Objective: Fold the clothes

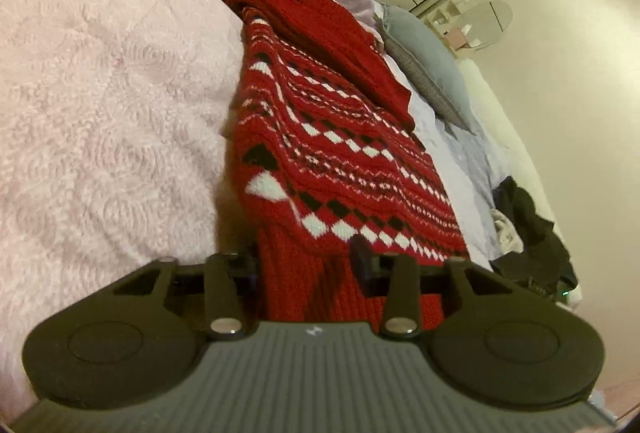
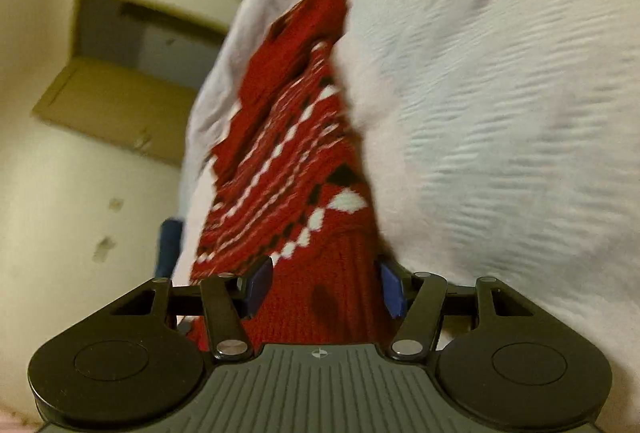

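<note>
Both tongs, left (image 1: 306, 269) and right (image 2: 324, 287), pinch red sweater (image 1: 340, 161) hem at 6 o'clock; folding unfinished, sleeve loose on bed (image 1: 100, 93).

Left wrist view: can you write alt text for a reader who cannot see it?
The left claw straddles the ribbed hem of a red patterned knit sweater spread across a pink textured bedspread. A grey pillow and dark clothes lie beyond.
</note>
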### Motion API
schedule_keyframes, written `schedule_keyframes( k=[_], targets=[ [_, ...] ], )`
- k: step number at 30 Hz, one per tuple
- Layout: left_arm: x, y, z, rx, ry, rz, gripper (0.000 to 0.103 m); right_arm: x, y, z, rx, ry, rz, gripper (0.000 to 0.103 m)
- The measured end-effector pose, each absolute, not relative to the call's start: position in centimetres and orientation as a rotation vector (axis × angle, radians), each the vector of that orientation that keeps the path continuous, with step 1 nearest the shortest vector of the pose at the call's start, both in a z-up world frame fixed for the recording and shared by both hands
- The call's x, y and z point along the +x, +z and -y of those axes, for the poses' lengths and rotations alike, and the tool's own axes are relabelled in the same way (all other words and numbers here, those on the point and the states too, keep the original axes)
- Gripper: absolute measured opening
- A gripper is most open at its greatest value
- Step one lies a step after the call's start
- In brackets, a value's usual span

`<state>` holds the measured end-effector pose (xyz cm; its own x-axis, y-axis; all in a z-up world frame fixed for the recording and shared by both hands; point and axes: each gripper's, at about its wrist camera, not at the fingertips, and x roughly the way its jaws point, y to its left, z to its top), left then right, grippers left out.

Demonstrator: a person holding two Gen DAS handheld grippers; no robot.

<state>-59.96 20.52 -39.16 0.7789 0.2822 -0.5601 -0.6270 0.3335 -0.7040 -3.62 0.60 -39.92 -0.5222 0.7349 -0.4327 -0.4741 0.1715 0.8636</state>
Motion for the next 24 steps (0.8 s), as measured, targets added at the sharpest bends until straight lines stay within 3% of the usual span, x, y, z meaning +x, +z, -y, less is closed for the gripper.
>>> schedule_keyframes(
  k=[1,4,5,24],
  targets=[
    [-59.9,-39.5,-20.9,-1.098,0.608,-0.37,0.009,-3.6,-40.3,-1.0,0.274,1.569,-1.474,0.054],
    [-60.0,-39.9,-21.6,-1.135,0.573,-0.367,0.005,-3.6,-41.0,-1.6,0.273,1.581,-1.51,0.012],
    [-60.2,-39.8,-21.4,-1.125,0.572,-0.368,0.005,-3.6,-41.2,-1.7,0.262,1.579,-1.516,0.007],
    [-68.1,-32.9,-9.8,-1.003,0.606,-0.216,0.003,-6.2,-31.5,6.9,0.414,1.712,-1.35,0.004]
  ],
)
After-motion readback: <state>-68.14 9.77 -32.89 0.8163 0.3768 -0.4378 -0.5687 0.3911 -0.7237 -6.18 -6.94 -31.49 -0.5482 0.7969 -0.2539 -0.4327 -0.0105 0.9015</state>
